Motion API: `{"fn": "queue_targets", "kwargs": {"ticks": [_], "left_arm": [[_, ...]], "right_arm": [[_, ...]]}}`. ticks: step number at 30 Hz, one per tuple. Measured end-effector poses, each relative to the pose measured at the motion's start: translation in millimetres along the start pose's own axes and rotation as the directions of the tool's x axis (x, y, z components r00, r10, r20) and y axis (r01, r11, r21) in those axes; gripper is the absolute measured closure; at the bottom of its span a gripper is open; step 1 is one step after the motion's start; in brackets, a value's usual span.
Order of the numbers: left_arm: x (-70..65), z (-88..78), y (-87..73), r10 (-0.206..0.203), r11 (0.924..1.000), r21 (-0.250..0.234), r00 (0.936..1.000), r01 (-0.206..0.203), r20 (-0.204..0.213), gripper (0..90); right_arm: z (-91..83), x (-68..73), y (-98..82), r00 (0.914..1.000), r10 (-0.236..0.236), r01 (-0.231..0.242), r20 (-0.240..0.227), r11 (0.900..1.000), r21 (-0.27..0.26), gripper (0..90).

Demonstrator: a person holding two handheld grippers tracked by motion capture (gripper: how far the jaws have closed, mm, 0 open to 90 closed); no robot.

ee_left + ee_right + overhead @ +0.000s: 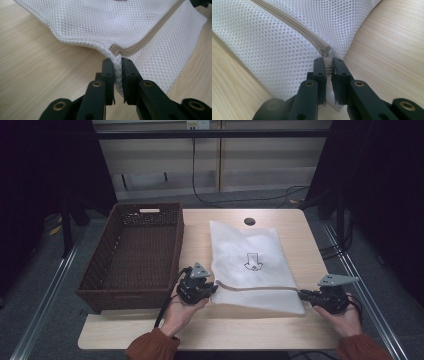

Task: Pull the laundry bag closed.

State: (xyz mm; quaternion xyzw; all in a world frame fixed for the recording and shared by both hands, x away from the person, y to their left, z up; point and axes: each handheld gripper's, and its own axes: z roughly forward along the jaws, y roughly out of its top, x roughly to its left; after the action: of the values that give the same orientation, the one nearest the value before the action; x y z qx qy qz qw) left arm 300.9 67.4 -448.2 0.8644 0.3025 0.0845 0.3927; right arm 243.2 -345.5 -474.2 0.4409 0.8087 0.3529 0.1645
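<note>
The mesh bag point(252, 265) lies on the table point(200, 332) just right of the basket point(132, 255). My left gripper point(212, 289) pinches the bag's near-left corner at the zipper's point(147, 40) end; my right gripper point(303, 294) clamps the zipper pull point(327, 65) at the bag's near-right corner. If the left pinch slackens, I judge the mesh could slip free and bunch. The bag bears a printed down arrow point(253, 261), no legible writing.
</note>
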Motion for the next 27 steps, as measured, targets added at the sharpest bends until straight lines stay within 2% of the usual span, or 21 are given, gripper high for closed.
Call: {"fn": "queue_targets", "kwargs": {"ticks": [1,2,3,4,5,8,9,10,12,13,14,15,16,17,18,19,20,22,24,27], "left_arm": [[-0.7,1.4,-1.6,0.006,1.0000,0.003,1.0000,-0.006,-0.003,75.9],[-2.1,2.2,-2.8,-0.004,1.0000,0.002,0.9999,0.004,-0.011,71.2],[-2.4,2.3,-3.4,0.000,1.0000,0.006,0.9998,0.000,-0.019,62.6],[-2.7,2.0,-4.1,0.003,1.0000,0.004,0.9998,-0.003,-0.022,62.6],[-3.8,-0.6,-4.3,-0.008,0.9999,-0.009,0.9994,0.008,-0.034,51.4],[-6.6,-4.0,-5.4,0.003,0.9996,-0.027,0.9997,-0.004,-0.022,43.7],[-9.5,-9.6,-6.7,0.036,0.9987,-0.035,0.9986,-0.038,-0.038,39.6],[-9.5,-9.6,-6.7,0.036,0.9987,-0.035,0.9986,-0.038,-0.038,37.3],[-12.2,-16.2,-8.5,0.025,0.9972,-0.070,0.9994,-0.027,-0.023,36.5],[-13.8,-21.9,-11.1,0.042,0.9944,-0.096,0.9985,-0.045,-0.035,31.8],[-13.8,-21.9,-11.1,0.042,0.9944,-0.096,0.9985,-0.045,-0.035,29.8],[-14.6,-24.5,-13.3,0.030,0.9928,-0.116,0.9994,-0.032,-0.017,29.8],[-13.8,-27.4,-15.5,0.036,0.9910,-0.129,0.9993,-0.036,-0.004,28.8],[-15.4,-34.1,-20.5,0.042,0.9892,-0.140,0.9991,-0.042,-0.002,28.2],[-15.4,-34.1,-20.5,0.042,0.9892,-0.140,0.9991,-0.042,-0.002,29.1],[-15.9,-37.2,-23.3,0.058,0.9875,-0.147,0.9983,-0.058,-0.001,29.0],[-15.6,-44.6,-28.3,0.060,0.9829,-0.174,0.9982,-0.060,-0.003,28.8],[-14.7,-52.0,-33.0,0.054,0.9822,-0.179,0.9983,-0.057,-0.022,28.6],[-14.8,-55.8,-35.9,0.046,0.9821,-0.182,0.9987,-0.049,-0.022,28.6],[-14.7,-66.3,-45.9,0.029,0.9815,-0.189,0.9991,-0.034,-0.030,27.0]], "right_arm": [[0.5,0.7,1.0,1.0000,-0.001,0.001,0.001,1.000,0.002,82.3],[1.0,0.9,1.6,1.0000,0.000,0.000,0.002,1.000,0.000,82.3],[2.1,-0.1,1.7,1.0000,-0.003,0.003,0.008,1.000,0.002,82.2],[2.1,-0.1,1.7,1.0000,-0.003,0.003,0.008,1.000,0.002,82.2],[1.9,-0.1,1.4,1.0000,0.008,-0.008,0.003,1.000,0.001,82.1],[1.1,0.2,1.4,0.9998,0.016,-0.016,-0.010,1.000,-0.015,81.8],[0.7,-0.1,1.5,0.9996,0.019,-0.019,-0.019,1.000,-0.020,81.5],[0.7,-0.1,1.5,0.9996,0.019,-0.019,-0.019,1.000,-0.020,81.5],[-0.9,0.3,1.7,0.9993,0.032,-0.032,-0.020,0.999,-0.042,81.0],[-3.6,0.4,2.6,0.9990,0.040,-0.041,-0.022,0.997,-0.063,73.9],[-3.6,0.4,2.6,0.9990,0.040,-0.041,-0.022,0.997,-0.063,73.9],[-5.0,0.7,3.4,0.9987,0.051,-0.051,-0.007,0.996,-0.077,69.1],[-6.8,0.6,4.2,0.9983,0.057,-0.057,-0.010,0.994,-0.094,67.3],[-11.3,1.9,5.5,0.9972,0.072,-0.074,-0.023,0.988,-0.132,61.1],[-11.3,1.9,5.5,0.9972,0.072,-0.074,-0.023,0.988,-0.132,61.1],[-15.4,5.3,7.6,0.9973,0.073,-0.074,-0.009,0.983,-0.166,55.7],[-17.9,7.2,8.6,0.9968,0.079,-0.080,-0.014,0.980,-0.181,53.7],[-22.1,12.2,11.3,0.9970,0.076,-0.078,-0.016,0.974,-0.212,49.5],[-24.0,14.6,12.7,0.9977,0.067,-0.068,-0.013,0.973,-0.222,48.0],[-29.1,24.2,16.8,0.9973,0.074,-0.073,-0.005,0.965,-0.253,42.7]]}}
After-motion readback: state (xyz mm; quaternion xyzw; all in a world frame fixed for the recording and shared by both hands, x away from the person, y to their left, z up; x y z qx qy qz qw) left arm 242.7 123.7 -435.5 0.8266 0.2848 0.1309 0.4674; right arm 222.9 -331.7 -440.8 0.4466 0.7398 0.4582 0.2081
